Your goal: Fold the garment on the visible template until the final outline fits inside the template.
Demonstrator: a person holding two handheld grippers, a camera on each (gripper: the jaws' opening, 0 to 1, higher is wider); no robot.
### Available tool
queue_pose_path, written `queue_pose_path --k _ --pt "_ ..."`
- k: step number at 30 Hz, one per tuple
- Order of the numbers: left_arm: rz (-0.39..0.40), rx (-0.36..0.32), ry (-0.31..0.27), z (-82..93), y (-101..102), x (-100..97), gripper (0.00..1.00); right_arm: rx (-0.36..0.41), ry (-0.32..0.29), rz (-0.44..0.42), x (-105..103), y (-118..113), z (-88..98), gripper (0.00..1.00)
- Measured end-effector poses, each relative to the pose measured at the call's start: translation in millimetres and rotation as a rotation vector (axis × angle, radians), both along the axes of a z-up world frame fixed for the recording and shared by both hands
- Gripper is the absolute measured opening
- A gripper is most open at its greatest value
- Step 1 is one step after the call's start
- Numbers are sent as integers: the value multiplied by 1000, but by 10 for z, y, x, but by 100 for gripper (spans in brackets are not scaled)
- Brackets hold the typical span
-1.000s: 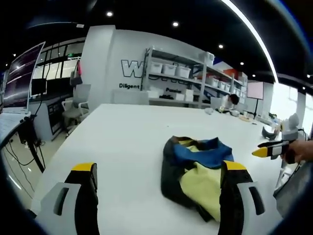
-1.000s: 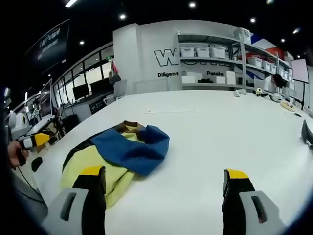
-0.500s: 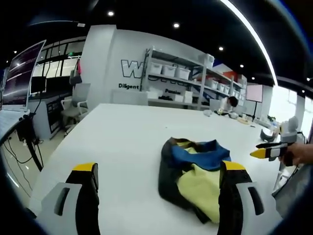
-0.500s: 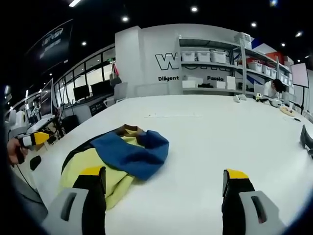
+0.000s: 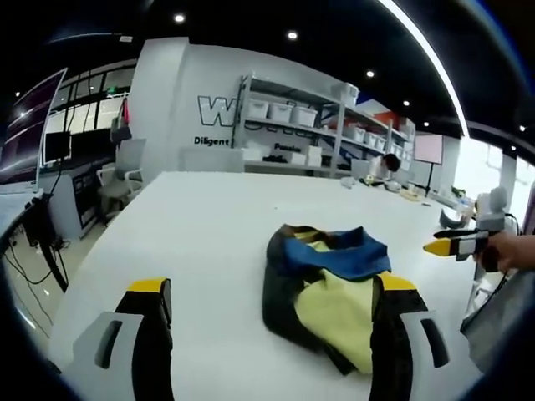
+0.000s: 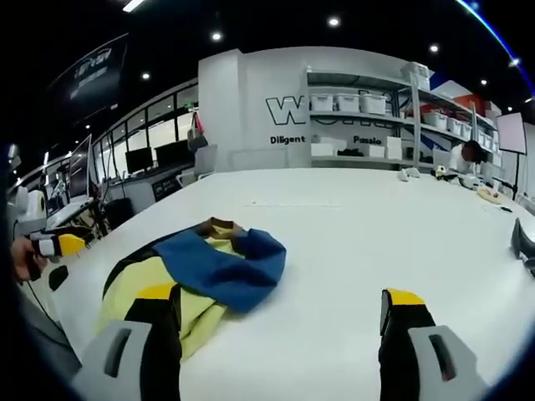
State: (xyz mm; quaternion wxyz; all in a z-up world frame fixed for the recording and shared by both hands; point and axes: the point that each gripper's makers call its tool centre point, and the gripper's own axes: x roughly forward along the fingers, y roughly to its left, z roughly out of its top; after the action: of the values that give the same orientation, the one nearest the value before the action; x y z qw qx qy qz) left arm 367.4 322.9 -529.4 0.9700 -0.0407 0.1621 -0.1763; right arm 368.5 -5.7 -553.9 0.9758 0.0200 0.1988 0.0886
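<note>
A crumpled garment (image 5: pixel 324 288) in yellow, blue and black lies bunched on the white table (image 5: pixel 201 234). In the left gripper view my left gripper (image 5: pixel 272 322) stands open above the table, its right jaw in front of the garment's yellow part. My right gripper (image 5: pixel 447 247) comes in from the right, held by a hand. In the right gripper view the garment (image 6: pixel 188 271) lies left of centre, and my right gripper (image 6: pixel 280 322) is open with its left jaw over the yellow cloth. The left gripper (image 6: pixel 58 245) shows at the left edge.
Shelves with white bins (image 6: pixel 359 109) line the far wall. Office chairs and monitors (image 5: pixel 117 171) stand left of the table. A person sits at the far right (image 6: pixel 468 154). Small items (image 6: pixel 489 194) lie on the far right of the table (image 6: pixel 376 225).
Both views have shifted slightly with the hands; the garment lies as before and both grippers stay open.
</note>
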Motion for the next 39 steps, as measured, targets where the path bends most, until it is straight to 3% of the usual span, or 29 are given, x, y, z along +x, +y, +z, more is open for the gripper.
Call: queue_pose_path --k 12,15,18,30,39 --pt "-43 -31 37 -74 -137 -55 92 2 6 -44 17 -164 -22 97" --pt "-59 -26 53 -124 -179 -50 91 29 -58 -34 91 -162 113 96" --pt "-69 -23 59 -140 -203 -61 91 8 -47 -26 134 -151 123 96" --pt "-95 4 105 -290 -285 -45 91 -6 -37 84 415 284 141 95" --pt "-78 12 119 -322 -238 -47 89 4 -19 117 544 444 128 90"
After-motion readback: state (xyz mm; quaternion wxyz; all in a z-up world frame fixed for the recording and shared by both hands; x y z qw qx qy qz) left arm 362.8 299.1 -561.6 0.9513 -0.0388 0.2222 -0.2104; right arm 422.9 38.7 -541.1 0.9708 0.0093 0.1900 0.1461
